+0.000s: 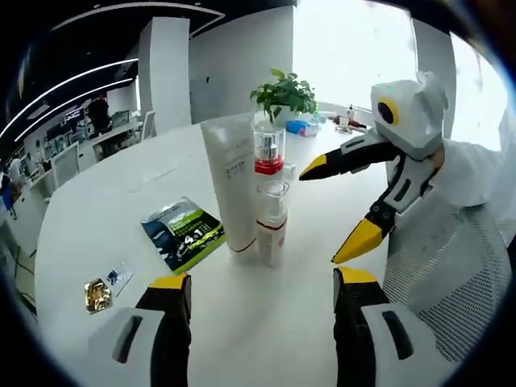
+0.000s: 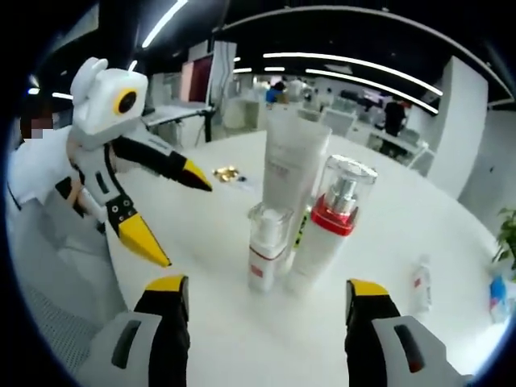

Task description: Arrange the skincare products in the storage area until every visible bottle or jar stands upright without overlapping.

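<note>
Now, on round white counter [image 1: 105, 201], three skincare products standing upright in tight group at centre of left gripper view: tall white squeeze tube with cap down [image 1: 231, 181], clear pump bottle with red band and silver pump [image 1: 269, 153] behind it, small white bottle with red band and clear cap [image 1: 272, 222] in front, touching or almost touching the tube. Same group at centre of right gripper view: squeeze tube [image 2: 292, 173] at back, pump bottle [image 2: 329, 222] at right, small bottle [image 2: 265, 246] at left front, very close together; real contact between them not possible to judge.

Left gripper [image 1: 262, 286] at bottom of its view, yellow-tipped black fingers spread wide, holding nothing, just in front of small bottle. Right gripper [image 2: 262, 294] at bottom of its view, fingers also spread wide and empty, low before the group. Seen again at right of left gripper view, right gripper [image 1: 343, 210] with yellow tips apart, near the products but not touching.

Lying flat at lower left of left gripper view: green and dark sachet [image 1: 182, 232] beside the tube, small gold foil packet [image 1: 97, 295] further left. Green potted plant [image 1: 282, 93] at upper centre, behind the products. Small white tube lying flat [image 2: 420, 282] at right of right gripper view, well apart from the group.
</note>
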`<state>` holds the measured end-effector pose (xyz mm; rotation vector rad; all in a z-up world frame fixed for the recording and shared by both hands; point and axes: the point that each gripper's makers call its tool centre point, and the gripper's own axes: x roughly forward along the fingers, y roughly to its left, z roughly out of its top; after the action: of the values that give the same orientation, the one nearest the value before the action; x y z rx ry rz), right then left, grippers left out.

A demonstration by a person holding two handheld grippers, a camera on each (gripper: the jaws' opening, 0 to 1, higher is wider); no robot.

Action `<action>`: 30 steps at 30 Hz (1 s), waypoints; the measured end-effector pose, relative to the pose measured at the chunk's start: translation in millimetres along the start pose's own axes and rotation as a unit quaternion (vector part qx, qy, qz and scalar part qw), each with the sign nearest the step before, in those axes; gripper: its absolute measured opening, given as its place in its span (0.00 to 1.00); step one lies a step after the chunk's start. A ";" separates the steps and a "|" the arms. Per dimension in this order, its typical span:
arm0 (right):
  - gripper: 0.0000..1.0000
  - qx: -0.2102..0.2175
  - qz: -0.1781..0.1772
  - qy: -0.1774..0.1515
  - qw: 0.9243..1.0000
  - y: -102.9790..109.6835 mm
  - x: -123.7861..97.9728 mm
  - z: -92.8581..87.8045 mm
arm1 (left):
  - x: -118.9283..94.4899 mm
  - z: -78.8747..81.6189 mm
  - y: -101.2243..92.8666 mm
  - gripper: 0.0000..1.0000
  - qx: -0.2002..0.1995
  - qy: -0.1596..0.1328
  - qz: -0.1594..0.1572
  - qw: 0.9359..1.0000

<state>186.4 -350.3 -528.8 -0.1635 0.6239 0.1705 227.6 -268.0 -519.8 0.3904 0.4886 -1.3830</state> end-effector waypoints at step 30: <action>1.00 -0.024 -0.016 -0.014 0.999 -1.3 -35.5 8.4 | -58.1 2.7 8.8 0.99 -0.014 -0.024 0.050 0.998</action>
<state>163.1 -353.7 -501.0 -0.2177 0.5888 0.1573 229.9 -219.9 -486.1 0.3533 0.4437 -1.2852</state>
